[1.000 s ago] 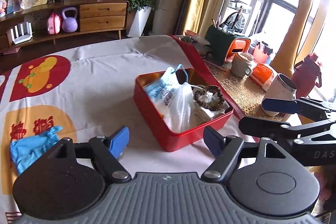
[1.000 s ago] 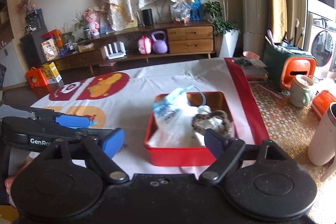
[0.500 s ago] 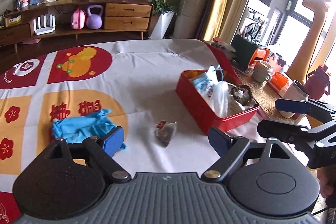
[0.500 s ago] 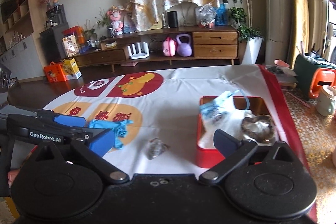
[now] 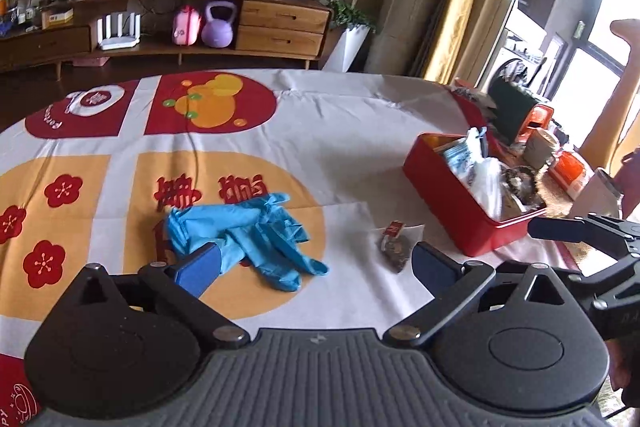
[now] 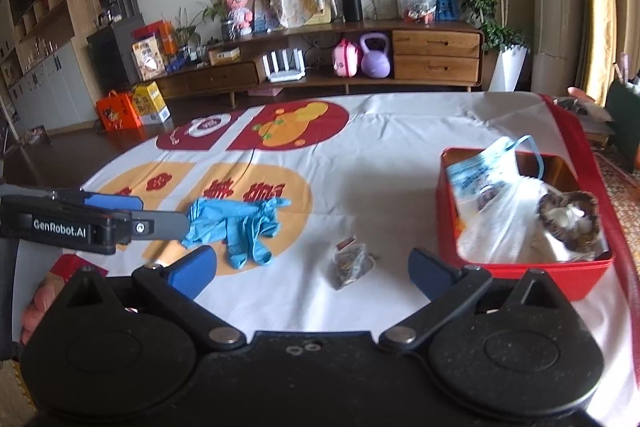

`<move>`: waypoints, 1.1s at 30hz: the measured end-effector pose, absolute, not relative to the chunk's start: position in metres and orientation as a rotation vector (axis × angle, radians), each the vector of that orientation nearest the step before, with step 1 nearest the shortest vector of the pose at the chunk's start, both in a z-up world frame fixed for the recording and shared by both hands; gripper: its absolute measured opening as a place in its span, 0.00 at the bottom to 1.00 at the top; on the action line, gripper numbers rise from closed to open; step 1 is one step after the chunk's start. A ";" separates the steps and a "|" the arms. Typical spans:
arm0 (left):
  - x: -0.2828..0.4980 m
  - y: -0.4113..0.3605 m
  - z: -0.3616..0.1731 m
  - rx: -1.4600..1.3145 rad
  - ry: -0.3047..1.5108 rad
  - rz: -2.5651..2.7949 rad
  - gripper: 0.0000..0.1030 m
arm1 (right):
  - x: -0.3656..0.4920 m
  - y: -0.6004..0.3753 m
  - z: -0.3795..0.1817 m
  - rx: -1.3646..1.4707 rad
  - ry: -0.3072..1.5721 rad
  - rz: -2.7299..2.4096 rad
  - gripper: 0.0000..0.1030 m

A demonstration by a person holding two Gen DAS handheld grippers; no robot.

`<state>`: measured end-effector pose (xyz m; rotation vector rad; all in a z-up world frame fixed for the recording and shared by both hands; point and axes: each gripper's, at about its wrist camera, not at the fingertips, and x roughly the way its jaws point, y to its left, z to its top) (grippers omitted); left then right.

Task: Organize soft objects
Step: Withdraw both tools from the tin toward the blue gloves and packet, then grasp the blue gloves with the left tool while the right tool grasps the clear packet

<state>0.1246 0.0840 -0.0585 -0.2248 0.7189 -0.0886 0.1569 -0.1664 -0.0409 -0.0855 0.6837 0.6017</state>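
Both grippers hang released and empty, the left gripper point(image 5: 316, 263) having just spread wider; blue gloves point(image 5: 244, 235) lie at its eleven o'clock, the red tin point(image 6: 520, 271) at the right gripper's point(image 6: 312, 267) two.

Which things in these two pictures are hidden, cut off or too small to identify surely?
- Bottom of the red tin, both views: covered by the white plastic bag and face mask packet.
- Small packet on the tablecloth: its contents and label are too small and blurred to read.
- Blue gloves, left wrist view: the near end is behind the left hand-held gripper finger.
- Giraffe figure, left wrist view: cut by the right edge.
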 end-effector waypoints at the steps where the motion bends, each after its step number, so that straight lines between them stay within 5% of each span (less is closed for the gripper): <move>1: 0.128 0.087 -0.063 -0.225 0.728 -0.078 0.99 | 0.158 -0.162 -0.044 -0.096 0.686 0.607 0.99; 19: 0.195 0.110 -0.134 -0.214 0.808 0.050 0.99 | 0.219 -0.129 -0.103 -0.170 0.782 0.557 0.97; 33: 0.222 0.096 -0.154 -0.132 0.797 0.099 0.98 | 0.244 -0.121 -0.131 -0.195 0.828 0.528 0.71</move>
